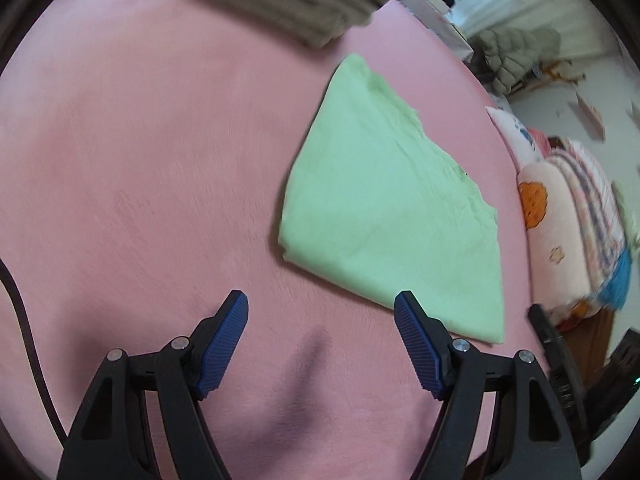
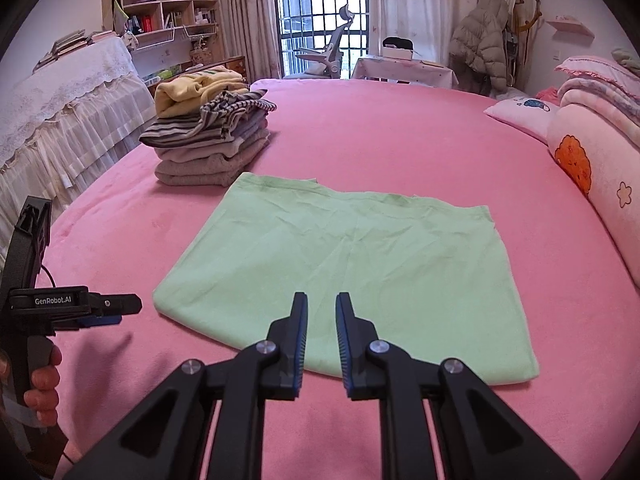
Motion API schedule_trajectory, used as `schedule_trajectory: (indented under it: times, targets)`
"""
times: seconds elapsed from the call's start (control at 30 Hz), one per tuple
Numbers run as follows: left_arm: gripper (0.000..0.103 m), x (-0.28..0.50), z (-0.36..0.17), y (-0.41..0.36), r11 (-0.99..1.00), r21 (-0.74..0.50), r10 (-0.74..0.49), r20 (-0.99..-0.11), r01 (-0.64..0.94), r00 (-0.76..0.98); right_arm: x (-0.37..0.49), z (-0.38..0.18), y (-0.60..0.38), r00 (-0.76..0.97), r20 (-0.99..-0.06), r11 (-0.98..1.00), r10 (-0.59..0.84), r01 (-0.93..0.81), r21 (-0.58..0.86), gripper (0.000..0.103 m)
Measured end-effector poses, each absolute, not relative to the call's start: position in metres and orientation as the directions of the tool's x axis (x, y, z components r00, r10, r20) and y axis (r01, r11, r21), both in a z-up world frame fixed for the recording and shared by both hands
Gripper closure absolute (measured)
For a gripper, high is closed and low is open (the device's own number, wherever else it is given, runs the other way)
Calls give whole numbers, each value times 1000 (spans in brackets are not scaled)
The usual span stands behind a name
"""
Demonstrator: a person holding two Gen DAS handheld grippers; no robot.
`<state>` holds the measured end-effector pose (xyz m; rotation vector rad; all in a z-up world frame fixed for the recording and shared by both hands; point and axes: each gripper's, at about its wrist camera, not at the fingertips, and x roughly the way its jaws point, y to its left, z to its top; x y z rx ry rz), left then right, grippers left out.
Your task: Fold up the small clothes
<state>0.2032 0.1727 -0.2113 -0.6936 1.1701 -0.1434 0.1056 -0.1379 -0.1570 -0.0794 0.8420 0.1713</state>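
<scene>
- My left gripper (image 1: 321, 304) hangs over the pink bed (image 1: 140, 160) with its blue-padded fingers (image 1: 224, 344) spread wide and nothing between them.
- In the left wrist view, the right-hand finger tip sits just at the near edge of the green garment (image 1: 384, 208), but I cannot tell whether it touches the cloth.
- My right gripper (image 2: 322, 298) has its fingers (image 2: 298, 344) drawn narrow, a slim gap left between the pads, and they hold nothing.
- Those right fingers hover over the near edge of the green garment (image 2: 352, 264); whether they touch it I cannot tell.
- The green garment lies flat on the bed, folded into a rough rectangle, lightly creased, its far edge uneven.
- From the right wrist view my left gripper (image 2: 108, 312) shows at the left side, just beside the garment's near left corner, with my left hand (image 2: 42, 380) wrapped around its handle.
- A stack of folded clothes (image 2: 208, 140) stands on the bed beyond the garment's far left corner, near it but apart: grey and striped pieces below, a yellow one on top.
- A rolled pink blanket (image 2: 600, 184) with an orange print lies along the right side of the bed, apart from the garment.
- A pink pillow (image 2: 520, 114) rests just beyond the blanket.
</scene>
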Motion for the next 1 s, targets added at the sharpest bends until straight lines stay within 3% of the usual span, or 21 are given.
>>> schedule_trajectory:
  times: [0.23, 0.57, 0.67, 0.8, 1.0]
  targets:
    - [30, 210, -252, 165, 629, -715, -579, -692, -304, 431, 120, -196, -126, 619, -774, 983, 128, -185, 15, 100]
    - [33, 224, -277, 167, 510, -788, -565, -609, -345, 557, 130, -223, -139, 593, -792, 986, 146, -154, 67, 100]
    - [42, 230, -279, 163, 508, -787, -547, -608, -349, 575, 132, -229, -147, 586, -799, 989, 136, -130, 74, 100]
    - [66, 236, -280, 164, 520, -778, -523, -616, -352, 589, 134, -237, -156, 572, -809, 990, 133, -109, 86, 100]
    - [69, 241, -285, 167, 504, -787, -526, -606, -356, 596, 137, -245, -156, 551, -823, 990, 141, -104, 101, 100]
